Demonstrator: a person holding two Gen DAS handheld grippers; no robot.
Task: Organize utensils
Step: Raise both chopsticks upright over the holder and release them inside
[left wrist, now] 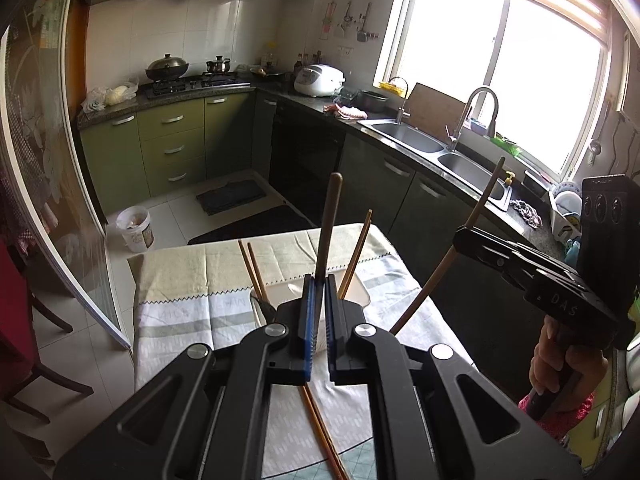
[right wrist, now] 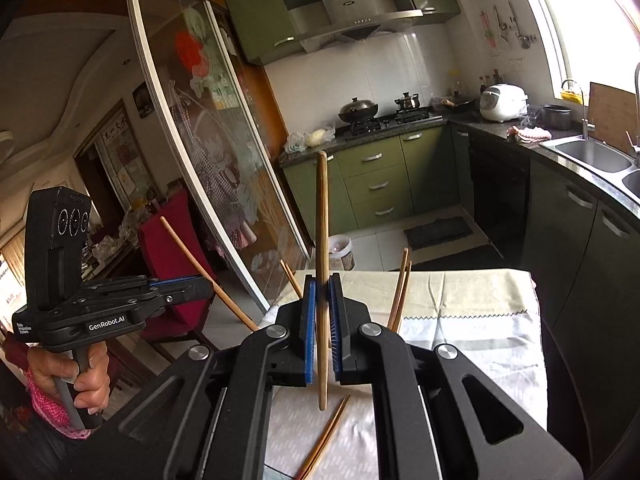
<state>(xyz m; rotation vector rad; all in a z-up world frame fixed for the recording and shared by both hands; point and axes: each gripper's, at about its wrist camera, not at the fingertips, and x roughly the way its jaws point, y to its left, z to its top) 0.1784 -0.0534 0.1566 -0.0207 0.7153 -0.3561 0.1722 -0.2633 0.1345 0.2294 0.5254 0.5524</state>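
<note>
My left gripper [left wrist: 319, 280] is shut on a wooden chopstick [left wrist: 329, 224] that stands nearly upright between the blue pads. It also shows in the right wrist view [right wrist: 200, 285], holding that chopstick [right wrist: 192, 256] slanted. My right gripper [right wrist: 322, 280] is shut on another wooden chopstick [right wrist: 322, 240], held upright; in the left wrist view this gripper [left wrist: 460, 240] is at the right with its chopstick [left wrist: 448, 256]. A white holder box [left wrist: 352, 292] on the table holds several chopsticks [left wrist: 356, 252] and a dark utensil [left wrist: 262, 306]. Loose chopsticks [right wrist: 324, 440] lie on the cloth below both grippers.
The table carries a pale striped cloth [left wrist: 192, 280]. Green cabinets, a stove [left wrist: 188, 82], a rice cooker [left wrist: 318, 80] and a double sink [left wrist: 432, 144] line the far counter. A white bin [left wrist: 135, 229] stands on the floor. A red chair [right wrist: 176, 256] is at the left.
</note>
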